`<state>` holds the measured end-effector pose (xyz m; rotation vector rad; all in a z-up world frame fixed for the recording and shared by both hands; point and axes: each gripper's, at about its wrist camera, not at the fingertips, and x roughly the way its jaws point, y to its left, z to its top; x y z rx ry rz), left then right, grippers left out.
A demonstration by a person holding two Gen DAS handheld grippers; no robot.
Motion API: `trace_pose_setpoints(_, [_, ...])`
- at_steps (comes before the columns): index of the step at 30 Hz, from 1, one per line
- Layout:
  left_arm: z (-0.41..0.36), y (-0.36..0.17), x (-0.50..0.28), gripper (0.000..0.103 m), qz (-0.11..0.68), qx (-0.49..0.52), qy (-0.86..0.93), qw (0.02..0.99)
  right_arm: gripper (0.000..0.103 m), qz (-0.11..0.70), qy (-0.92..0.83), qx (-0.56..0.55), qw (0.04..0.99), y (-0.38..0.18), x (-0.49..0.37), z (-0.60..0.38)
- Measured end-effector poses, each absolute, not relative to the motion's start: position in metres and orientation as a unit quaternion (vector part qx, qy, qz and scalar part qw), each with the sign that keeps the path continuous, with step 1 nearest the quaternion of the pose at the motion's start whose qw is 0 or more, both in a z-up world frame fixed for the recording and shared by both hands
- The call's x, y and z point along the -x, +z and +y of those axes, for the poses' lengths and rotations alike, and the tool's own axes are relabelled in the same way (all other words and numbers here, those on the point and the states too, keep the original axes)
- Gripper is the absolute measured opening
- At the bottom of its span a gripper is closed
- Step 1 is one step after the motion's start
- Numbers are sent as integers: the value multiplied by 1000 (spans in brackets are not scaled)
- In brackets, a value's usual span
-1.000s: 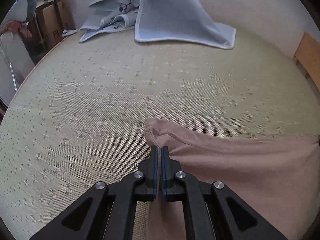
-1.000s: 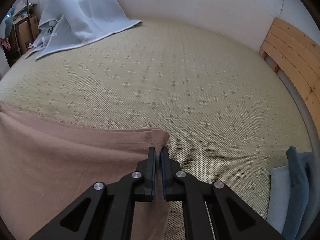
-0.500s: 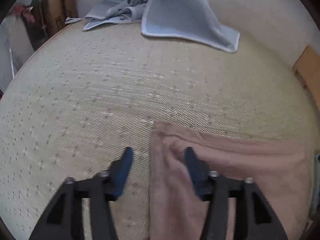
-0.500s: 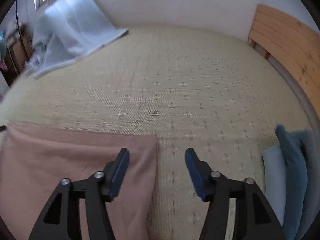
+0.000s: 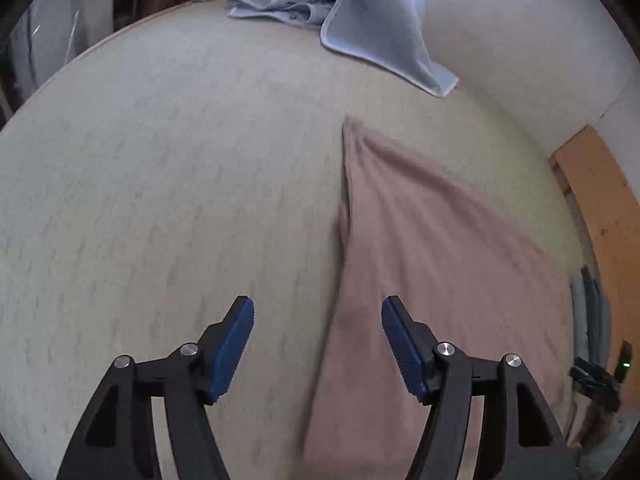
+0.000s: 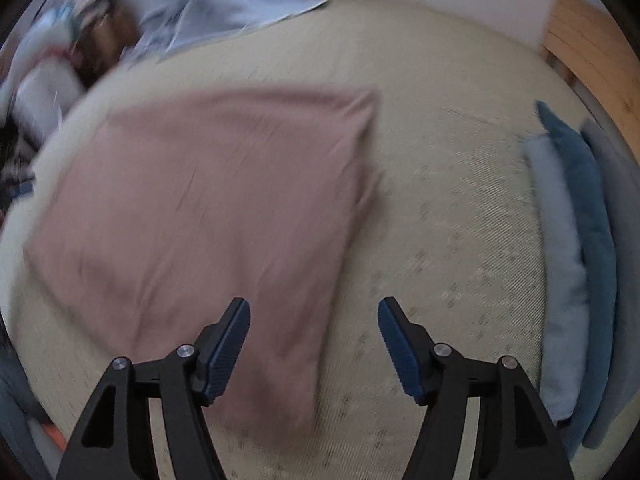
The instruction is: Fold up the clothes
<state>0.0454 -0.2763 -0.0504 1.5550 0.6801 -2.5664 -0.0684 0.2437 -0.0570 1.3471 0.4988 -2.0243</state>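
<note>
Both grippers opening, empty (blurry), above pink cloth (image 6: 208, 208) on mat (image 5: 160, 184).

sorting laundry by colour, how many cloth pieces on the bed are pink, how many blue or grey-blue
pink: 1, the pink garment lying flat
blue or grey-blue: 4, the draped blanket, plus the pale blue piece, dark blue piece and grey-blue piece stacked at the right
total: 5
</note>
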Motion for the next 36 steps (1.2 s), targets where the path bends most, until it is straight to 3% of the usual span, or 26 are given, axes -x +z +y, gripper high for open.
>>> trace_pose_setpoints(8, [-275, -59, -113, 72, 350, -471, -808, 61, 65, 274, -755, -525, 282, -76, 26, 241])
trace_pose_setpoints(12, [-265, -73, -125, 74, 401, -462, -790, 55, 67, 254, -794, -478, 276, -46, 6, 238])
trace_pose_setpoints(21, [-236, -111, -120, 74, 469, -461, -753, 13, 70, 220, -846, -319, 367, 11, -95, 175])
trace_pose_setpoints(32, [-249, -119, -116, 74, 505, -436, -743, 55, 71, 271, -802, -250, 471, -20, -211, 40])
trace_pose_setpoints(35, [-252, -121, -113, 65, 514, -437, -735, 63, 71, 300, -780, -222, 502, -29, -235, 6])
trace_pose_setpoints(36, [-252, -122, -113, 53, 514, -441, -732, 69, 71, 313, -772, -212, 511, -33, -242, -8])
